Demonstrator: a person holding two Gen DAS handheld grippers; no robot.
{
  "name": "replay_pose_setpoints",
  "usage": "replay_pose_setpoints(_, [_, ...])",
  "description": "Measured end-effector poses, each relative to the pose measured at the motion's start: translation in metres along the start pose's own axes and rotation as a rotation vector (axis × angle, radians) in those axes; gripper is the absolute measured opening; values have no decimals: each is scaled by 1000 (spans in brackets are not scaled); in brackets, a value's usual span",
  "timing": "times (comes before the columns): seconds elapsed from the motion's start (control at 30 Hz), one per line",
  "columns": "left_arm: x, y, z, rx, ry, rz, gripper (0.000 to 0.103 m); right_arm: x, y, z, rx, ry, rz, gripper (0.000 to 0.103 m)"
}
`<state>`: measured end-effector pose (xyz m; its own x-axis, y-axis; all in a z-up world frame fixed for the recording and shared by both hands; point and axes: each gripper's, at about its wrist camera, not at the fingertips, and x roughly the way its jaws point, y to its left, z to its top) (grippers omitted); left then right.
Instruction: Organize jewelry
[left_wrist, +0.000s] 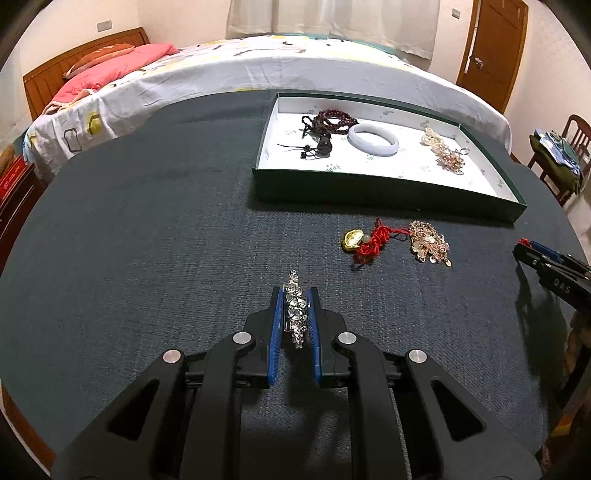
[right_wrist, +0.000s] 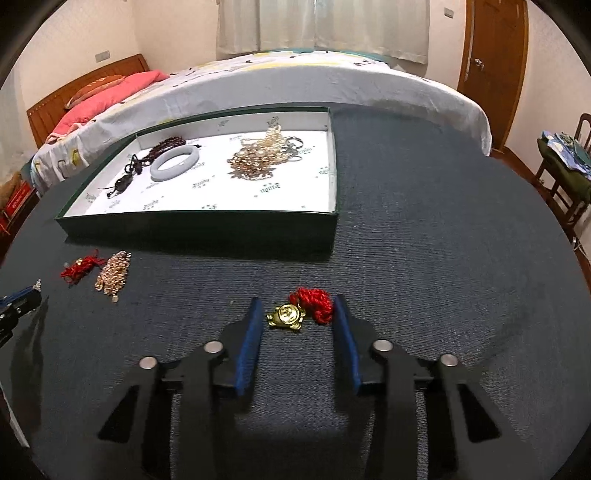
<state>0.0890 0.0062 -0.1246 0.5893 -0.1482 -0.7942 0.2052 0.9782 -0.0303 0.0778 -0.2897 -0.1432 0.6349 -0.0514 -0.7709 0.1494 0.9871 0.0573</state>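
White letters reading "DAS" are showing on the black body of the right gripper (left_wrist: 522, 254). Small green printed marks are dotting the tray (right_wrist: 184, 229) lining, too small to read.

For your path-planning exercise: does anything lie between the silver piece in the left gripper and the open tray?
Nothing visible. The left gripper is shut on the silver piece; bare cloth runs to the tray. The red-corded charm lies off to the right.
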Motion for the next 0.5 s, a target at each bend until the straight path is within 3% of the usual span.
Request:
replay_pose_setpoints(0.13, [0,1,0,1,1,0,13,-1,-5,0,18,4,21,22])
replay_pose_setpoints(0.2, [0,1,0,3,3,0,13,-1,-8,1,29,8,39,9])
replay_pose_setpoints(0.5, [1,3,1,-5,-1,3,13,-4,-8,-2,33,4,49,9])
